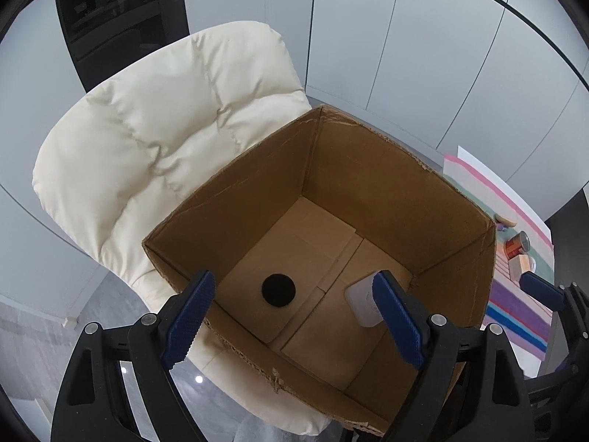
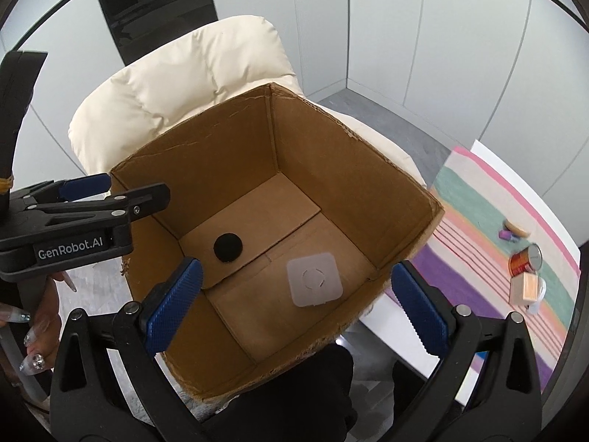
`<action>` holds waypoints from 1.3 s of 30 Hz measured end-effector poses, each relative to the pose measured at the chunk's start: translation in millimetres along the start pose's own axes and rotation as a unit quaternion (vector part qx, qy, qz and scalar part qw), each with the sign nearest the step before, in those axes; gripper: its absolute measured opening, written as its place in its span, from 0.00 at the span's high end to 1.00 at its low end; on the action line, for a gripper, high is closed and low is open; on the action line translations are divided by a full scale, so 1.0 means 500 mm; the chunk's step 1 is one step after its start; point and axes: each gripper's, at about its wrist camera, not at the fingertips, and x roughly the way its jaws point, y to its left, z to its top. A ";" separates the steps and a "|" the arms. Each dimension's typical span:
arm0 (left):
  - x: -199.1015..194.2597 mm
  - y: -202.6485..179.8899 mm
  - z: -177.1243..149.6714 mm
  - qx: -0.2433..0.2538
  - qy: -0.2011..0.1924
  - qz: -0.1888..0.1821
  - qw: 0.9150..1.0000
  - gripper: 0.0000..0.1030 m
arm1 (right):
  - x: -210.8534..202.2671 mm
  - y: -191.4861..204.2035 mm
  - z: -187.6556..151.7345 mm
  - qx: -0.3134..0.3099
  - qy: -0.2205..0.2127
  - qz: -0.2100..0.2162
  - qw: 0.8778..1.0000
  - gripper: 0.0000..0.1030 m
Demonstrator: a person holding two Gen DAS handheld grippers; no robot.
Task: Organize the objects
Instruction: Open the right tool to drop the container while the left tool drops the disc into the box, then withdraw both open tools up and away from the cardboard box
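Observation:
An open cardboard box point(image 1: 386, 184) point(image 2: 353, 169) stands on a cream padded chair point(image 1: 147, 140) point(image 2: 191, 73). On its floor lie a black round disc point(image 1: 278, 290) point(image 2: 228, 247) and a white square flat object point(image 1: 362, 304) point(image 2: 314, 279). My left gripper point(image 1: 294, 320) is open and empty above the box's near edge; it also shows from the side in the right wrist view point(image 2: 117, 188). My right gripper point(image 2: 298, 305) is open and empty above the box. A copper-coloured spool point(image 2: 524, 259), a small beige box point(image 2: 524, 287) and a small purple piece point(image 2: 505, 235) lie on the striped cloth point(image 2: 478, 221).
The striped cloth covers a white table point(image 2: 522, 180) to the right of the box. A flat wooden piece point(image 2: 517, 229) lies by the purple piece. Grey wall panels stand behind. A person's hand point(image 2: 36, 331) holds the left gripper.

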 end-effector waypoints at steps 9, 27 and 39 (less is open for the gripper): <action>-0.013 0.019 -0.024 -0.004 0.021 0.004 1.000 0.14 | -0.055 0.007 -0.019 -0.002 -0.004 -0.015 1.000 0.00; -0.136 -0.013 -0.155 0.031 0.000 -0.037 0.999 0.14 | -0.157 -0.021 -0.130 0.045 -0.016 -0.016 0.999 0.00; -0.194 -0.033 -0.244 0.063 -0.019 -0.044 0.997 0.14 | -0.219 -0.010 -0.190 0.051 -0.030 -0.023 0.998 0.00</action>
